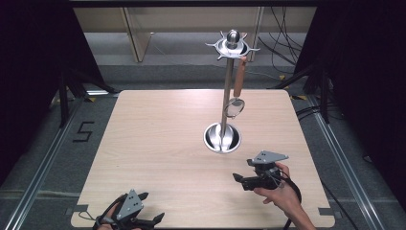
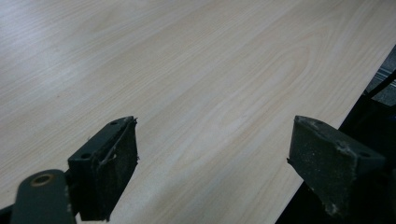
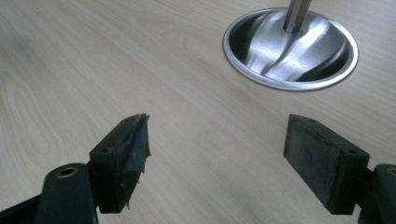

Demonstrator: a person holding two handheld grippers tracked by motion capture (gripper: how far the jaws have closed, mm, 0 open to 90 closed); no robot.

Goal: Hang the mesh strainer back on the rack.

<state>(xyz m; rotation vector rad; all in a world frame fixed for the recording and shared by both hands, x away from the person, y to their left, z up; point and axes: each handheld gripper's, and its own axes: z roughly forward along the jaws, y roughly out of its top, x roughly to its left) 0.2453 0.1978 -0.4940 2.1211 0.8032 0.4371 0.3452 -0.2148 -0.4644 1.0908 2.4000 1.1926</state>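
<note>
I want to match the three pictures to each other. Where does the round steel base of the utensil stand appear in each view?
High view: the steel base sits right of the table's centre, beyond the right gripper.
Left gripper view: the base is not in this picture.
Right gripper view: the base is at upper right, beyond the open jaws.
Shared landmark: the light wooden table.

Black fingers (image 3: 123, 158), grey triangular plates, black cables

Stand (image 1: 223, 136) mid-table (image 1: 158, 158), strainer (image 1: 234, 106) hung on its right.
</note>
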